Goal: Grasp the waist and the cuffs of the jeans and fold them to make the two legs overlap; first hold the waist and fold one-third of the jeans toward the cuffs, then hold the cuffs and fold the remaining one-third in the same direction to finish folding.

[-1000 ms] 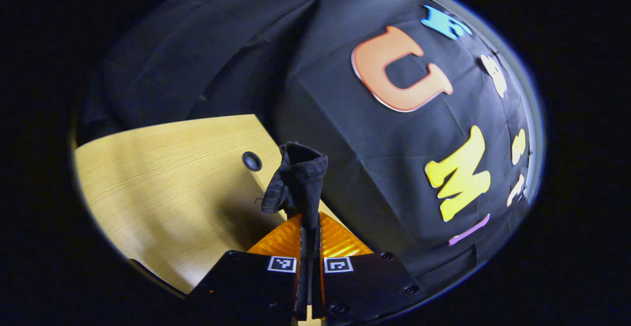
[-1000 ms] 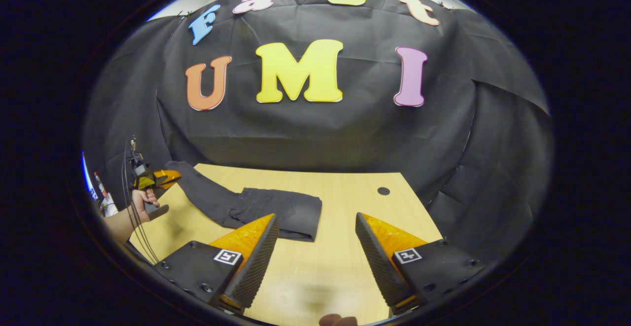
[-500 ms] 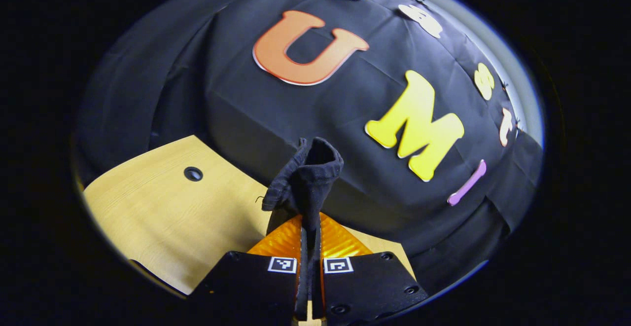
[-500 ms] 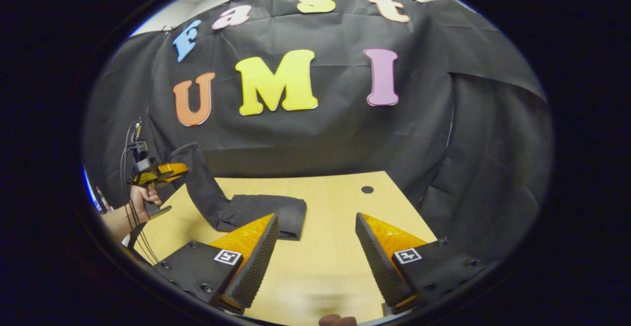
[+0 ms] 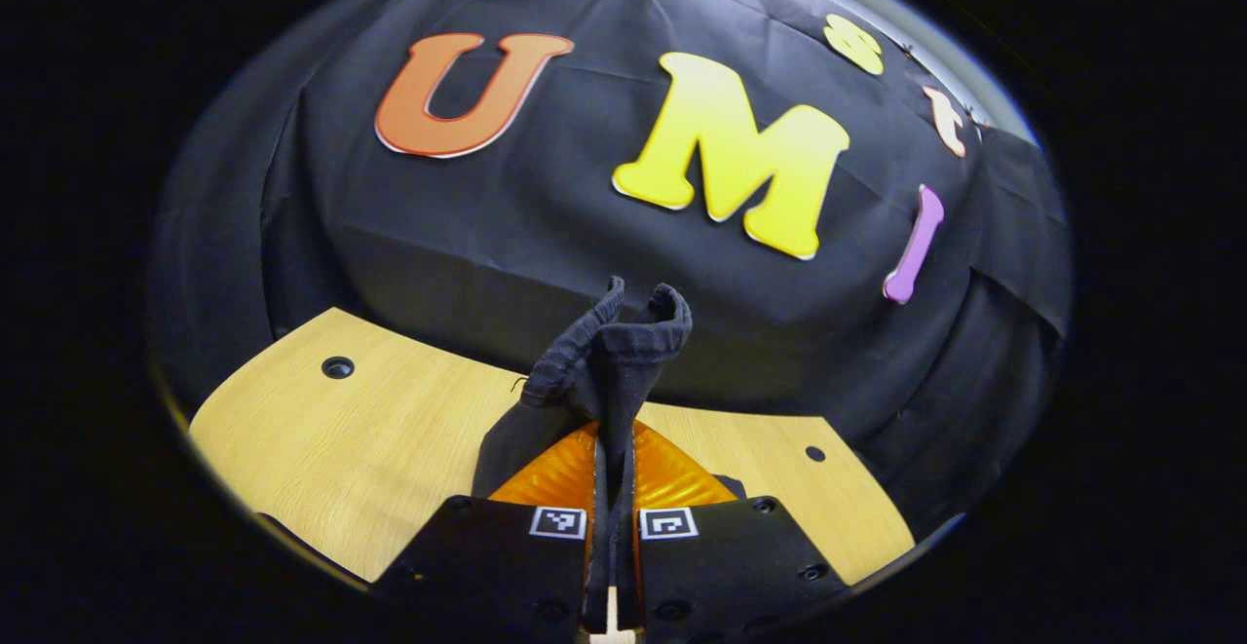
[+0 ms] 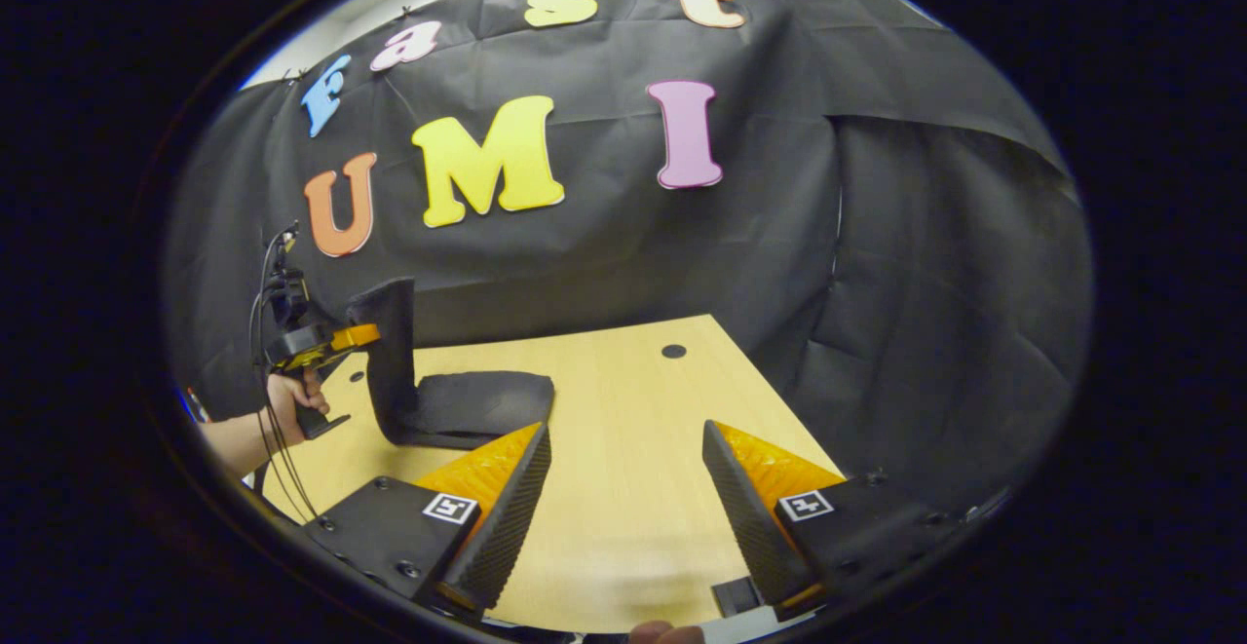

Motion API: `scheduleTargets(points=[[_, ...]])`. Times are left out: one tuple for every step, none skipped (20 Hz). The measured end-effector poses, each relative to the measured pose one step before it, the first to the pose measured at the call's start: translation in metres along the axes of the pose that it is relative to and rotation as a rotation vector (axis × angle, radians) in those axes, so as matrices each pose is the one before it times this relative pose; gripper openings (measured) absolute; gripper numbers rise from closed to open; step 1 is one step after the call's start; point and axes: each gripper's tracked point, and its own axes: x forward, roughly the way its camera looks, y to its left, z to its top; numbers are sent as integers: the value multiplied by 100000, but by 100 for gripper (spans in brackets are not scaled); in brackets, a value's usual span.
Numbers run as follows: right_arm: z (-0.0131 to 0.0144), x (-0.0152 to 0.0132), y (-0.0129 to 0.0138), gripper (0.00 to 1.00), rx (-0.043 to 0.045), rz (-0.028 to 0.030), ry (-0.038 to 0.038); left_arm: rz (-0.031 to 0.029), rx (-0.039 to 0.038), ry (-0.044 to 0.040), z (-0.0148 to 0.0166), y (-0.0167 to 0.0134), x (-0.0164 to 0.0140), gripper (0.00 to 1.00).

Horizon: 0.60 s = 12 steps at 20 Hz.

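The dark jeans lie partly folded on the wooden table in the right gripper view. Their cuff end stands lifted almost upright at the left. My left gripper, held by a hand, is shut on that cuff end. In the left gripper view the cuffs stick up bunched from between my shut left gripper. My right gripper hovers open over the table's near part, to the right of the jeans, with nothing between its fingers.
The table has round cable holes near its back corners, one also seen as a hole in the right gripper view. The black cloth wall closes the back and right side. Cables hang from the left gripper.
The left gripper has lifted the cuffs higher and swung them over toward the folded part; the leg now stands nearly upright. The right gripper has drifted and stays open.
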Motion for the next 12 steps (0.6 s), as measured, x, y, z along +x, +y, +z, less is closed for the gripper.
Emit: scheduleTargets(points=[[-206, -2, -596, 96, 159, -478, 562, -568, 3308, 1537, -1046, -1035, 235, 6], [-169, 85, -526, 96, 136, -434, 509, -283, 3480, 1247, -1015, -771, 303, 6], [-94, 73, -529, 96, 32, -381, 638, 23, 3245, 1305, -1033, -932, 447, 6], [-167, 12, -508, 96, -152, -366, 718, 319, 3595, 1020, -1068, -779, 500, 6], [-34, 136, -628, 96, -339, -748, 503, 552, 3174, 1022, -1096, -747, 579, 6], [-38, 107, -539, 96, -9, -435, 628, 734, 2459, 1468, -1122, -483, 574, 6], [17, 210, -486, 96, 125, -713, 650, 613, 2198, 1259, -1022, -523, 528, 6], [-32, 199, -446, 96, 355, -286, 782, 773, 1577, 1290, -887, -520, 394, 7], [-188, 50, -457, 96, -45, -369, 497, 830, 1578, 991, -752, -511, 416, 7], [-252, 208, -404, 93, -170, -402, 805, 727, 1325, 932, -766, -304, 341, 7], [-111, 66, -247, 93, -34, -81, 926, 634, 626, 1178, -747, -275, 293, 7], [-259, 192, -203, 93, 141, -224, 772, 179, -68, 1633, -774, -267, 259, 8]])
